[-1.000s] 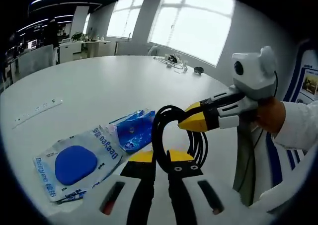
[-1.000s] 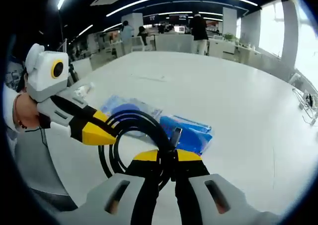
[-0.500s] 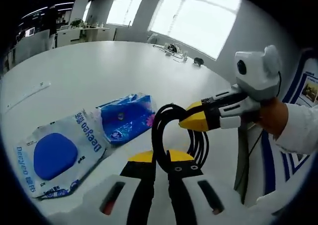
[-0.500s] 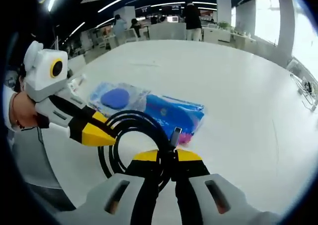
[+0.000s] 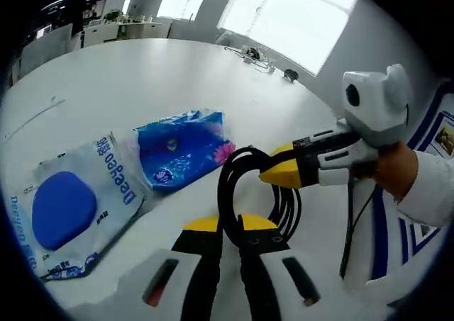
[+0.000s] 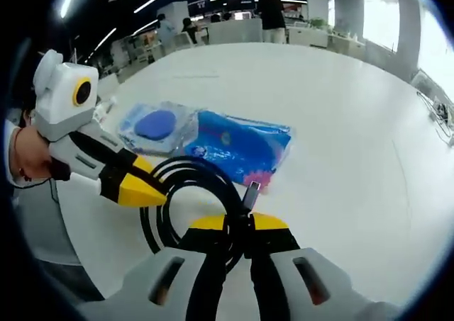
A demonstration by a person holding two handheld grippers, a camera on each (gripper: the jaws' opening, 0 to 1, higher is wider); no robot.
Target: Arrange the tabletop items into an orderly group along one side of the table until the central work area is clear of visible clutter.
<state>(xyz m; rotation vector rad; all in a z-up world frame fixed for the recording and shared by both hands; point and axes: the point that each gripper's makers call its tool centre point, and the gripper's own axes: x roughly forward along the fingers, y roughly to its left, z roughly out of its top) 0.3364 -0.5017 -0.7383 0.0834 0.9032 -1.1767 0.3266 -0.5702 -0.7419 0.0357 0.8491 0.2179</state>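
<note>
Gripping the coiled black cable (image 5: 245,193) from opposite sides, left gripper (image 5: 228,229) and right gripper (image 6: 237,225) both clamped on it above the white table (image 5: 106,87), probably to keep loops together. Right gripper view adding the cable's plug end (image 6: 250,192); blue packets (image 6: 237,145) lying just beyond.

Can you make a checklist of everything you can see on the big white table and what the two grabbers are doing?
Surface: white table, mostly bare.
Job's things: blue packet lies beside clear pouch holding a blue pad.
Clutter: small items at the far edge, too small to tell.
Grippers: left gripper and right gripper both shut on the coil.
Cables: black coiled cable held between them.
Surroundings: windows, office desks, people far off.
</note>
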